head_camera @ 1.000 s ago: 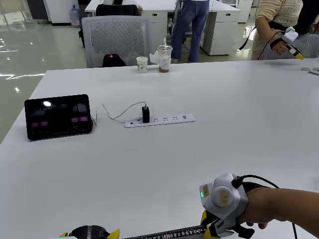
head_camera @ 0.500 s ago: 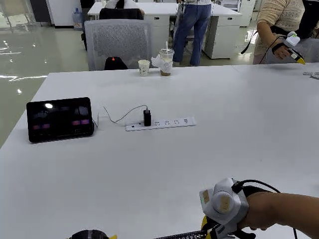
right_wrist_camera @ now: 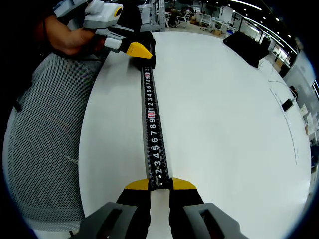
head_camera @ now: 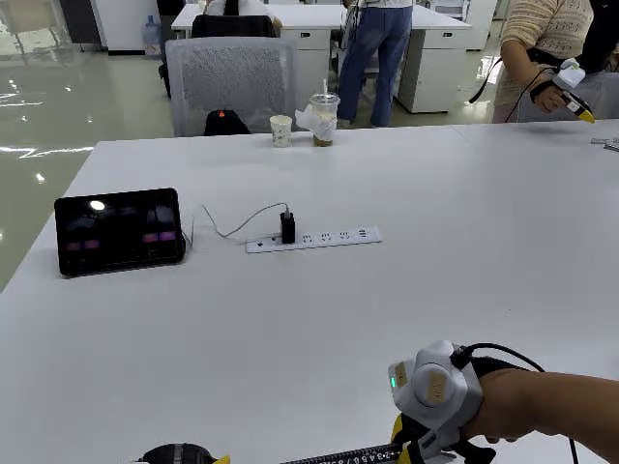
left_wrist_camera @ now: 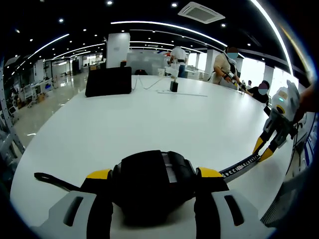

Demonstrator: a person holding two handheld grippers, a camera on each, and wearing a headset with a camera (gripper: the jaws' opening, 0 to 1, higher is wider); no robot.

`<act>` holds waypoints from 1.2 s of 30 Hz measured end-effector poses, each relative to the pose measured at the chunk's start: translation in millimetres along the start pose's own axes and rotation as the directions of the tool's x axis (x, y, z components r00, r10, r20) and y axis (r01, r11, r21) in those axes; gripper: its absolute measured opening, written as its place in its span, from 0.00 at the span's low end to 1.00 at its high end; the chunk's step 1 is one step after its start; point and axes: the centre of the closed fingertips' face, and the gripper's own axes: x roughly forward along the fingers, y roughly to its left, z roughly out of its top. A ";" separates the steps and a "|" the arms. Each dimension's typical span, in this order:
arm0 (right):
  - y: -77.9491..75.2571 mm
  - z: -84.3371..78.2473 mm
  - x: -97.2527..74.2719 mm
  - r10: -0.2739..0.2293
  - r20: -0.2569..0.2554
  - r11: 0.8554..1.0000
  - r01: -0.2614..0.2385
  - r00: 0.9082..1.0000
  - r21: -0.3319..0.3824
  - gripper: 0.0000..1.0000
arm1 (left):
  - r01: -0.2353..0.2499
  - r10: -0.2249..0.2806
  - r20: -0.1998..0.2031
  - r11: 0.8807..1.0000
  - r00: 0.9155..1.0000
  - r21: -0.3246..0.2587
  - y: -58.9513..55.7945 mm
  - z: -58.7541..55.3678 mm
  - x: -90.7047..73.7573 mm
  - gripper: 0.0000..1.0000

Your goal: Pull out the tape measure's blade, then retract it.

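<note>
— As the right gripper looks along its own jaws, what sits between them?

— The free end of the tape measure's blade. The yellow-tipped jaws are pinched together on it at the bottom centre of that frame. The black blade, numbers up, runs straight across the white desk toward the upper left.

— And the other end?

— It goes into the tape measure, a black case at the bottom centre of the left gripper view. The left gripper is clamped on it, one yellow tip on each side of the case.

— How does the head view lay it out?

— The case is at the bottom left edge and the blade runs along the bottom. The right gripper is at the lower right, with a hand behind it.

— Farther back?

— Mid-frame lies a white power strip with a black charger plugged in. Left of it a dark tablet stands propped. At the desk's far edge a paper cup is beside a lidded plastic cup. Behind them is a grey mesh chair, and people stand at the top of the frame.
</note>
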 end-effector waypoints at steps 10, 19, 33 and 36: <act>0.0 2.8 1.2 0.012 0.004 1.000 -0.012 1.000 -0.002 0.10 | 0.010 -0.010 -0.008 1.000 1.000 0.004 0.3 -0.5 1.5 0.61; 0.3 5.7 2.1 0.023 -0.005 1.000 -0.023 1.000 -0.013 0.10 | 0.009 -0.009 -0.009 1.000 1.000 0.004 0.0 -0.1 1.1 0.61; 0.0 7.7 3.2 0.013 -0.009 1.000 -0.013 1.000 -0.004 0.10 | 0.011 -0.011 -0.012 1.000 1.000 0.004 -0.1 -0.6 1.2 0.61; 0.4 8.6 3.0 0.010 -0.007 1.000 -0.010 1.000 -0.005 0.10 | 0.011 -0.011 -0.012 1.000 1.000 0.004 0.0 -0.6 1.0 0.61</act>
